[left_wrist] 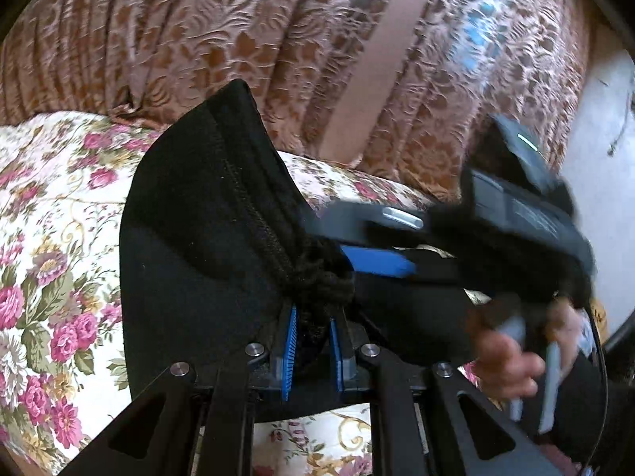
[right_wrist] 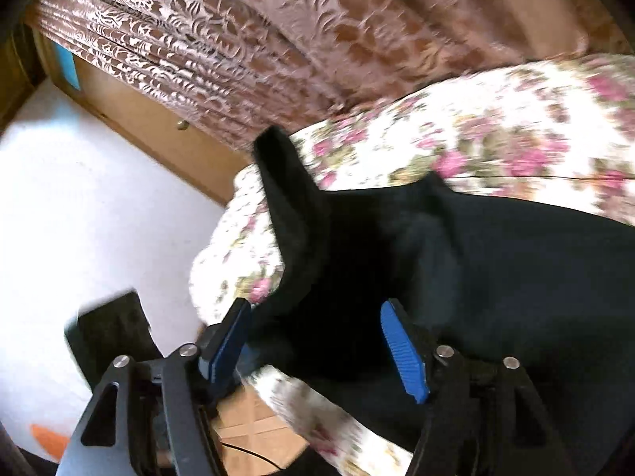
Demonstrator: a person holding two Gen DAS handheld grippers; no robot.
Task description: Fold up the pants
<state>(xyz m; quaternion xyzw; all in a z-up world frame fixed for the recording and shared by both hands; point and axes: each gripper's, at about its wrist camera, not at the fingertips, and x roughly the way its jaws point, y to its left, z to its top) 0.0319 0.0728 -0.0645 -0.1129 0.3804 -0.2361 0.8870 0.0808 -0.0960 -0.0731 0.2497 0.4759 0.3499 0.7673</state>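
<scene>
Here, left tool (left_wrist: 313, 337) clamping black pants (left_wrist: 198, 246), right tool (right_wrist: 317, 341) agape, floral bedspread (right_wrist: 496, 127) beneath

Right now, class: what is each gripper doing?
Left gripper: shut on the pants.
Right gripper: open, astride the pants, gripping nothing.

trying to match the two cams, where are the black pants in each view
Left wrist: black pants fill centre-left, bunched between the left gripper pads.
Right wrist: pants spread centre to right, the open right gripper over their near edge.
Shared landmark: floral bedspread under them.
</scene>
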